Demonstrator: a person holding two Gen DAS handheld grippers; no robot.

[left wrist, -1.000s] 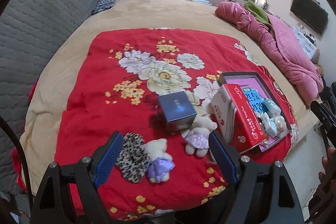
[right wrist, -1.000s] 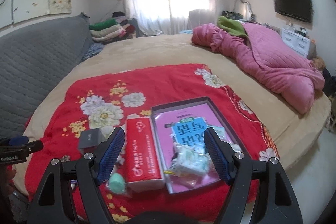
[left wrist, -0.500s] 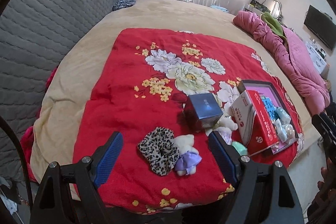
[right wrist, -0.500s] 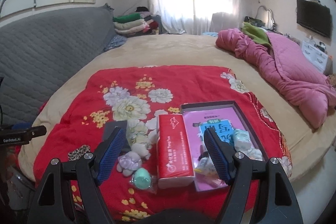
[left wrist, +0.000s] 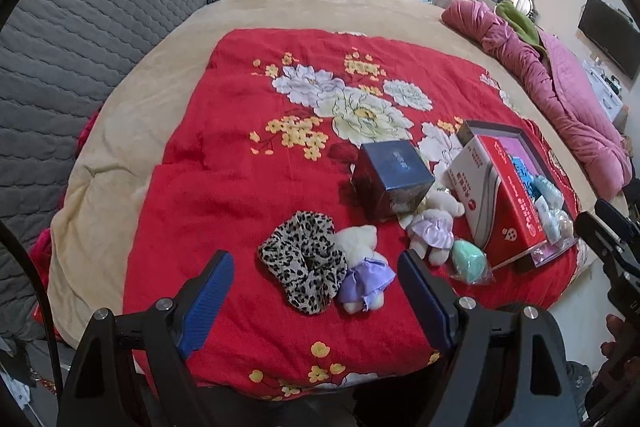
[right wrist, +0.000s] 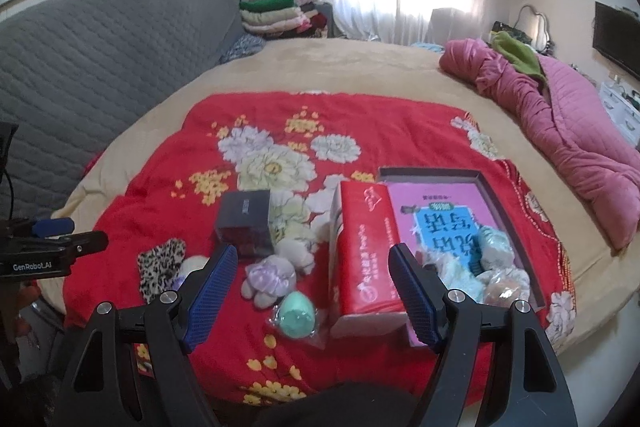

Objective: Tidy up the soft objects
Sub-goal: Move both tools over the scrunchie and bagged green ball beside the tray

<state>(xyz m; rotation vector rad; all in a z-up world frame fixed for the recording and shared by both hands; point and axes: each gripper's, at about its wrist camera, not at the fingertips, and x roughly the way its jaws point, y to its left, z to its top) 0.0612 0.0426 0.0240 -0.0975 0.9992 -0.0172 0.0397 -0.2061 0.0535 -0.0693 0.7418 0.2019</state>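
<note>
The blue box (left wrist: pixel 394 179) partly hides one plush bear (left wrist: pixel 434 223).

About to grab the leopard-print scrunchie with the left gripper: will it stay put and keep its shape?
The leopard-print scrunchie lies crumpled and gathered, so it likely squashes and droops. It touches a plush bear, which may get nudged. It probably weighs little.

Both looking steeply down past spread tongs at near range; shared ahead: red floral blanket (left wrist: pixel 240 187), red tissue box (right wrist: pixel 360 247), dark blue box (left wrist: pixel 394 175).
</note>
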